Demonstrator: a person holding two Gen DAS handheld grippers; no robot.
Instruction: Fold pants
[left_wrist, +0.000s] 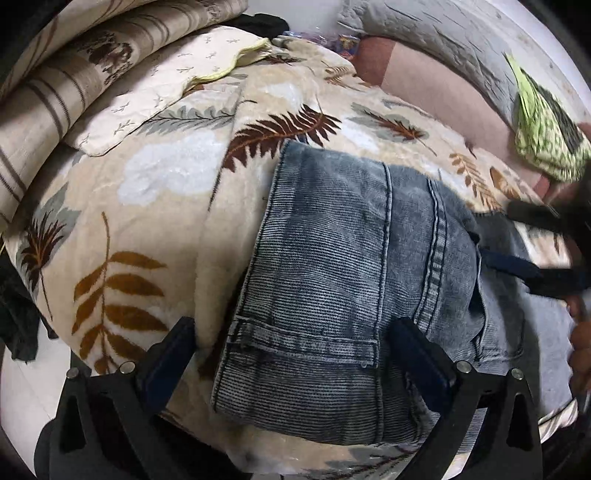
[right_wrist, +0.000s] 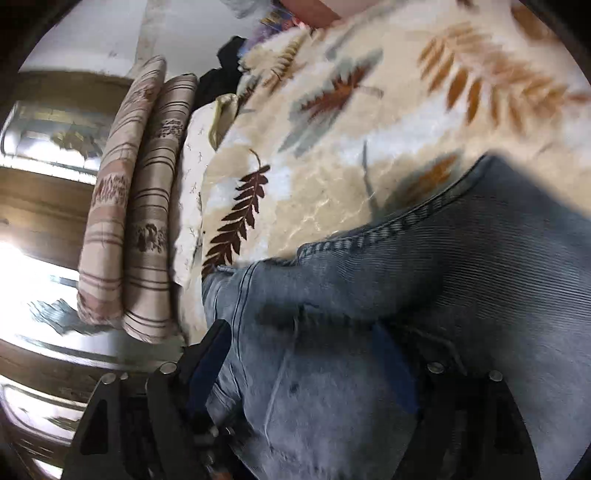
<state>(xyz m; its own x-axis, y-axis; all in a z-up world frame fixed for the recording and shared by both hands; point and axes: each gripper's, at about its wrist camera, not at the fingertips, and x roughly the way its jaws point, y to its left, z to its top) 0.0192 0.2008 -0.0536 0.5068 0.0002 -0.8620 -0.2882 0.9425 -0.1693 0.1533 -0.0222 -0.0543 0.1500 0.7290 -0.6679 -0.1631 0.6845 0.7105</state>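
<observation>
The pants are faded blue jeans (left_wrist: 332, 280), folded into a compact stack on a cream blanket with a leaf print (left_wrist: 155, 192). My left gripper (left_wrist: 295, 354) is open, its fingers (left_wrist: 168, 354) standing wide apart either side of the near hem end of the stack, holding nothing. My right gripper shows at the right edge of the left wrist view (left_wrist: 532, 243), open, at the far side of the jeans. In the right wrist view the jeans (right_wrist: 424, 295) fill the lower right, and my right gripper (right_wrist: 314, 369) stands open with denim lying between its fingers (right_wrist: 207, 362).
Striped folded bedding (left_wrist: 55, 85) and a cream pillow (left_wrist: 147, 96) lie at the back left. A grey quilt (left_wrist: 424, 33) and a green patterned cloth (left_wrist: 543, 136) lie at the back right. A wooden headboard (right_wrist: 44, 206) stands left in the right wrist view.
</observation>
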